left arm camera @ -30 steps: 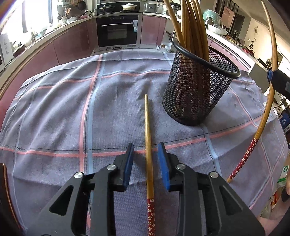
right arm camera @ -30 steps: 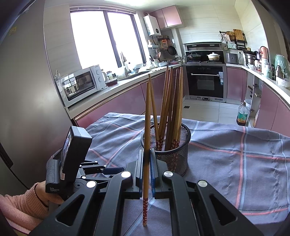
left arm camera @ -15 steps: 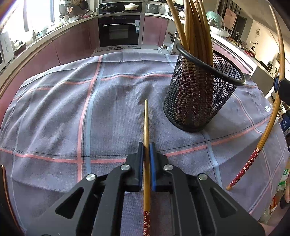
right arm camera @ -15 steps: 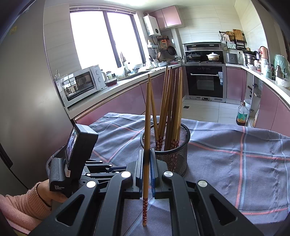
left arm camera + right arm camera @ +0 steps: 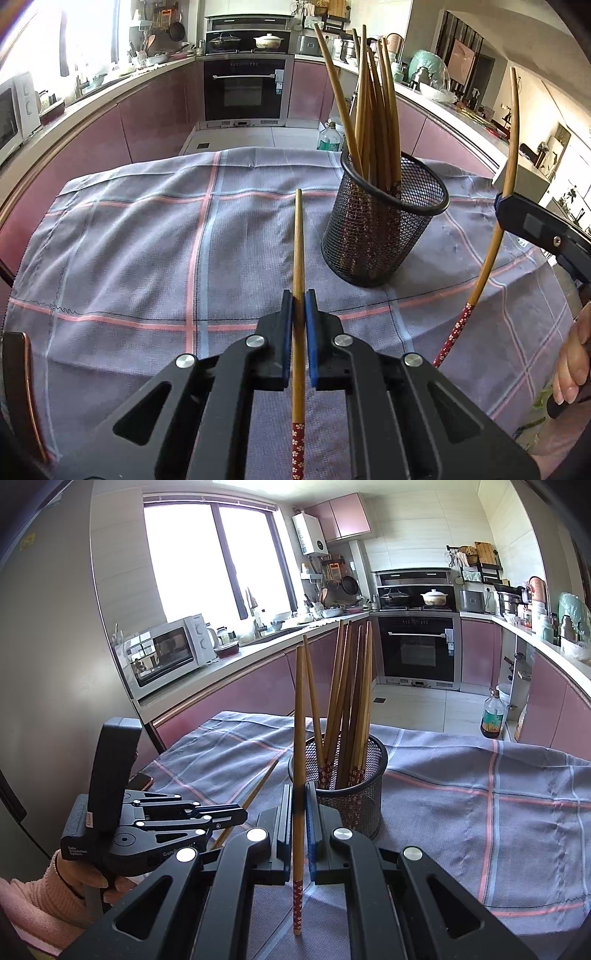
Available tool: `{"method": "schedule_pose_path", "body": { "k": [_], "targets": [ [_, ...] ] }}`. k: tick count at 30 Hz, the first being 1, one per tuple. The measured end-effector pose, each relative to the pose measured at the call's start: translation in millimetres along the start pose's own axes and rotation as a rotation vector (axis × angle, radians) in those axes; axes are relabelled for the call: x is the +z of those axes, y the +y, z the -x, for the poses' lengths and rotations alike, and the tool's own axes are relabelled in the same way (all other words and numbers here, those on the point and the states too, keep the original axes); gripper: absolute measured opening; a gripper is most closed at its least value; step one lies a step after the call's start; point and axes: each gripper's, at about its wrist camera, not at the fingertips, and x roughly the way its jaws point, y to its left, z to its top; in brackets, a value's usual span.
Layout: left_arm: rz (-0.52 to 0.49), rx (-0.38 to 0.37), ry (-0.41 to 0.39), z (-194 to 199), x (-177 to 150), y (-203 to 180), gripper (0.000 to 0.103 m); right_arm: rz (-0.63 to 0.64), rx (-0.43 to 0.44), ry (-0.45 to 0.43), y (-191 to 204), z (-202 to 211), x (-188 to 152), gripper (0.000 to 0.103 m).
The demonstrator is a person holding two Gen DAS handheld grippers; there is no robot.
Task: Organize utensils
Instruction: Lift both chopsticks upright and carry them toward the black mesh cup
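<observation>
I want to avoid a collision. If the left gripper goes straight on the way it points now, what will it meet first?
Most likely the checked tablecloth: the left gripper, shut on a chopstick, points down at bare cloth. The mesh holder stands to the right of that line, though depth is hard to judge here.

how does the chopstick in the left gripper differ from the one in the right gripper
The left gripper holds its chopstick slanted low over the plaid cloth, tip toward the mesh holder. The right gripper holds its chopstick close to upright, patterned end down.

The left chopstick is gripped nearer its patterned end; the right one is gripped nearer its middle.

Both are bamboo-coloured with red flowered ends, each pinched between shut blue pads.
</observation>
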Motion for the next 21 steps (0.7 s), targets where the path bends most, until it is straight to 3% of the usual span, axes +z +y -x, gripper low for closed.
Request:
{"method": "schedule_pose_path", "body": {
  "k": [21],
  "targets": [
    [0.003,-0.084,-0.156,75.7,16.0,-8.9,0.007,0.001,0.010,-0.028,-0.2,8.1,7.2,0.006]
  ]
}}
